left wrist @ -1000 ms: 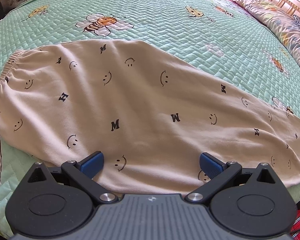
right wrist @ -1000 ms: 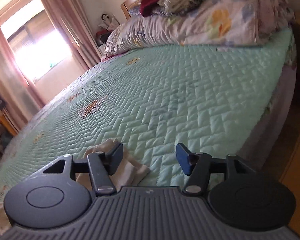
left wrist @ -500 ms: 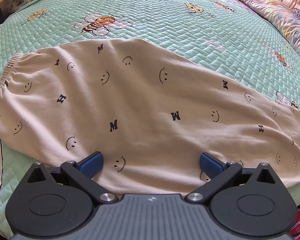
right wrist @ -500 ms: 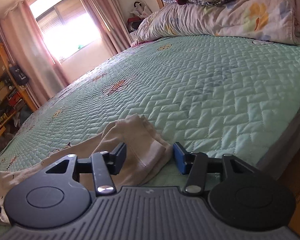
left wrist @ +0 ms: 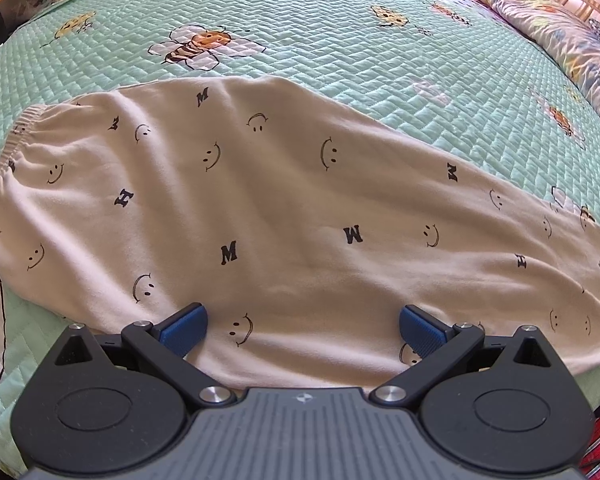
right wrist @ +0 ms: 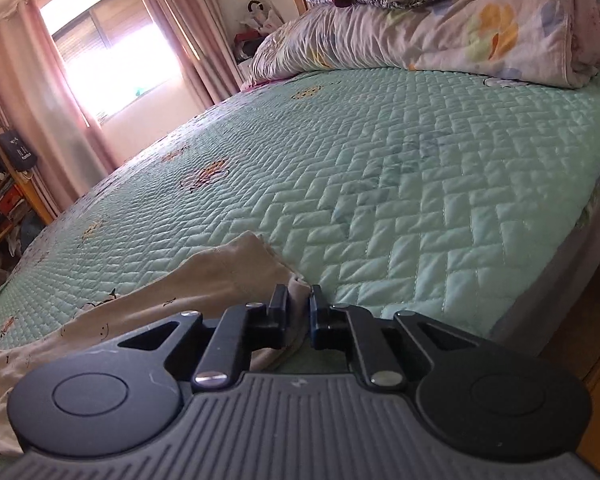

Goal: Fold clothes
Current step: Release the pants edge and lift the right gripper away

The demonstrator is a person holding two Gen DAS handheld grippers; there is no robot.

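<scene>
1. Cream trousers (left wrist: 284, 208), printed with small smiley faces and the letter M, lie spread flat on a mint-green quilted bedspread (left wrist: 340, 44) that bears bee motifs. The gathered elastic waistband (left wrist: 4, 152) is at the left of the left wrist view; the leg runs off toward the right edge.
2. The left gripper (left wrist: 302, 326) hangs over the near edge of the trousers with its blue-padded fingers (left wrist: 184, 326) standing wide apart. Cloth lies flat beneath the gap, and neither pad presses on it.
3. In the right wrist view, the right gripper (right wrist: 299, 306) has just been closing its jaws. They now pinch the cuff end of the trousers (right wrist: 236, 268), and a fold of cream fabric rises between the two pads.
4. From that pinch the trouser leg trails away to the left and near, across the bedspread (right wrist: 420, 184).
5. A floral duvet (right wrist: 440, 36) is heaped along the far side of the bed. A bright window with pink curtains (right wrist: 28, 92) lies at far left.
</scene>
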